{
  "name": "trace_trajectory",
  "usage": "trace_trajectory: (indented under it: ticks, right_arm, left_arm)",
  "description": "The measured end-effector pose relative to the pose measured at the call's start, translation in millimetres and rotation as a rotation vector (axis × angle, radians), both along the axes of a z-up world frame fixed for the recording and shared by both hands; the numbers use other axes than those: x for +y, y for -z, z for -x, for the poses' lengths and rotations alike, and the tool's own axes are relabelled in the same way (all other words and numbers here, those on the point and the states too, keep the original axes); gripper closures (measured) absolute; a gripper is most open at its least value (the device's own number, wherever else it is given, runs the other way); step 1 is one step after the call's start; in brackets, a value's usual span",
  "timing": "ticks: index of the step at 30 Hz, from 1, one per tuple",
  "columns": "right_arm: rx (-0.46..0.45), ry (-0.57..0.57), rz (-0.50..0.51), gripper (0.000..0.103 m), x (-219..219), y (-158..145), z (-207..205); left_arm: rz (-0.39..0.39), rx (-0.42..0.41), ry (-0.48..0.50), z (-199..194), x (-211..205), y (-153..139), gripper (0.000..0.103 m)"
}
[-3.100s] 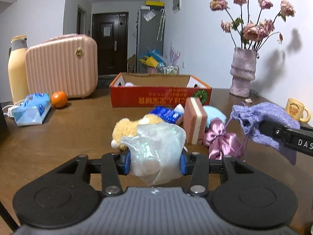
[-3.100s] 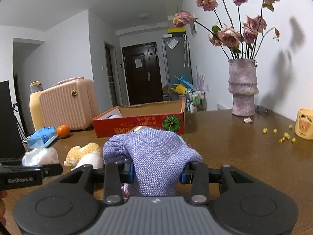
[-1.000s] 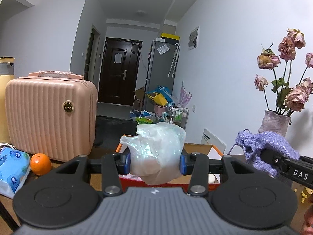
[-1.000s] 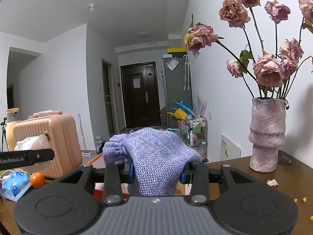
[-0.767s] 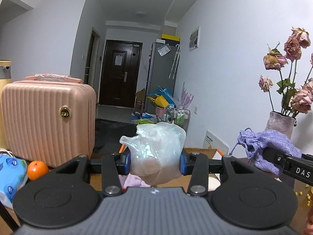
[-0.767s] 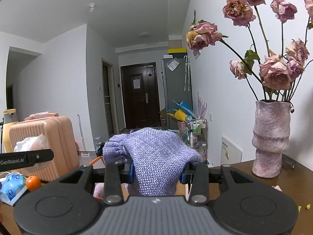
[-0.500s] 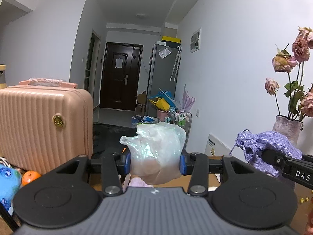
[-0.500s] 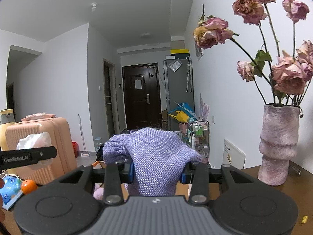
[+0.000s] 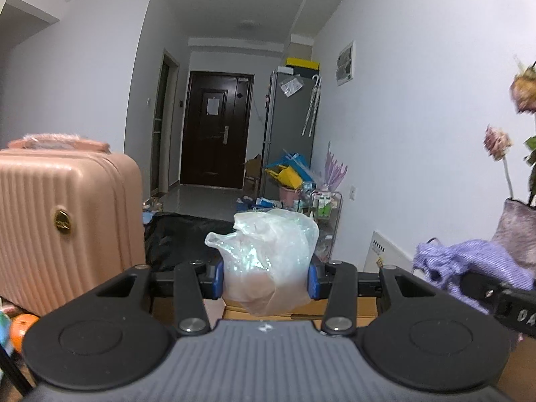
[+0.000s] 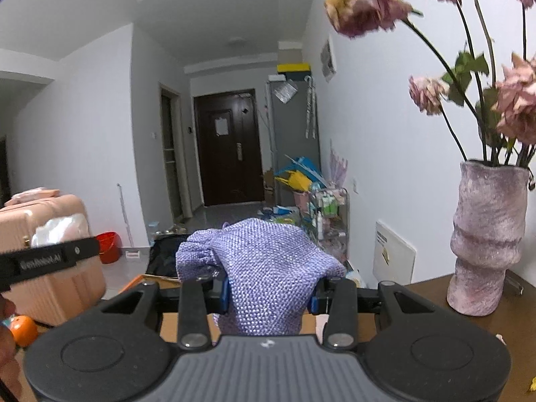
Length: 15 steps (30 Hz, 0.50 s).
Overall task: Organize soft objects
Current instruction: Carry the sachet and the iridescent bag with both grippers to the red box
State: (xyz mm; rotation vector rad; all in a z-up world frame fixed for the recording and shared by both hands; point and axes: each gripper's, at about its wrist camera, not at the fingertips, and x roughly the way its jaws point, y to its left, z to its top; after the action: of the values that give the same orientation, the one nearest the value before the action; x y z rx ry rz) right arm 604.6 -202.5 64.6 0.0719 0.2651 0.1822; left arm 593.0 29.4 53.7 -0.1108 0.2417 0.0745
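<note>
My left gripper [image 9: 264,281] is shut on a clear plastic bag [image 9: 268,254] with something pale inside, held up in the air. My right gripper [image 10: 268,294] is shut on a purple knitted pouch [image 10: 268,274], also held high. The pouch and right gripper show at the right of the left wrist view [image 9: 469,268]. The bag and left gripper show at the left of the right wrist view [image 10: 60,231]. Cardboard box edges [image 9: 301,311] show just below the left gripper, and below the right gripper in the right wrist view [image 10: 150,281].
A pink suitcase [image 9: 60,227] stands at the left with an orange [image 9: 21,330] beside it. A vase of dried roses [image 10: 485,244] stands on the brown table [image 10: 495,305] at the right. A hallway with a dark door lies beyond.
Both grippers have moved up and forward from over the table, each keeping its object. The box has dropped to the bottom of both views and the vase has slid right.
</note>
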Motion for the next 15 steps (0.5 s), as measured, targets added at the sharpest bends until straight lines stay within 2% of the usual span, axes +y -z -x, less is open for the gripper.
trace_trajectory:
  ticks: [6, 15]
  right_arm:
    - [0.075, 0.02, -0.01, 0.064, 3, 18, -27]
    - [0.176, 0.015, 0.064, 0.064, 21, 53, -46]
  left_arm:
    - [-0.061, 0.126, -0.01, -30, -11, 31, 0.059]
    - [-0.12, 0.215, -0.045, -41, -17, 55, 0.059]
